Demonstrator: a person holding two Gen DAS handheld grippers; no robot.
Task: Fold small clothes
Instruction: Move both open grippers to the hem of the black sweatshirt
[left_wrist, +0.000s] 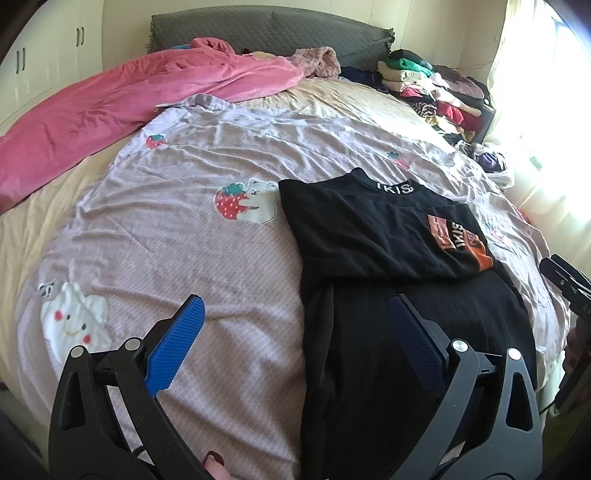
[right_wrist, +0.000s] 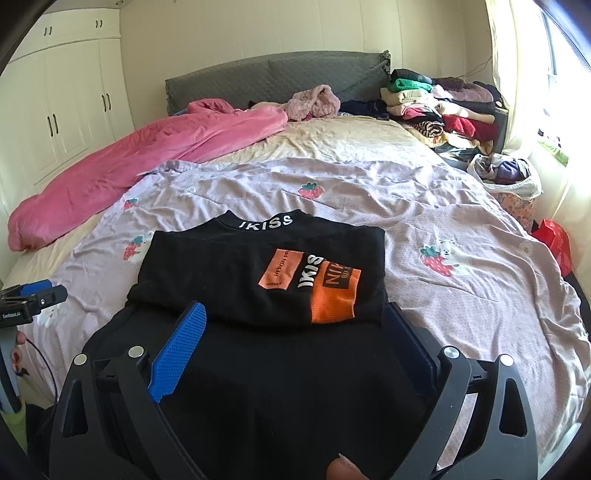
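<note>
A black shirt (left_wrist: 373, 236) with white "IKISS" lettering and an orange patch lies partly folded on the lilac strawberry-print sheet (left_wrist: 184, 240); its upper part is doubled over the lower part. In the right wrist view the shirt (right_wrist: 258, 273) lies straight ahead. My left gripper (left_wrist: 295, 314) is open and empty, above the shirt's left edge. My right gripper (right_wrist: 295, 317) is open and empty, just above the shirt's lower part. The right gripper's body shows at the right edge of the left wrist view (left_wrist: 569, 284).
A pink duvet (right_wrist: 140, 158) lies along the bed's left side. A grey headboard (right_wrist: 277, 77) is at the back. Stacked folded clothes (right_wrist: 439, 107) and a bag of clothes (right_wrist: 506, 173) stand at the far right by the window. White wardrobes (right_wrist: 62, 99) stand at left.
</note>
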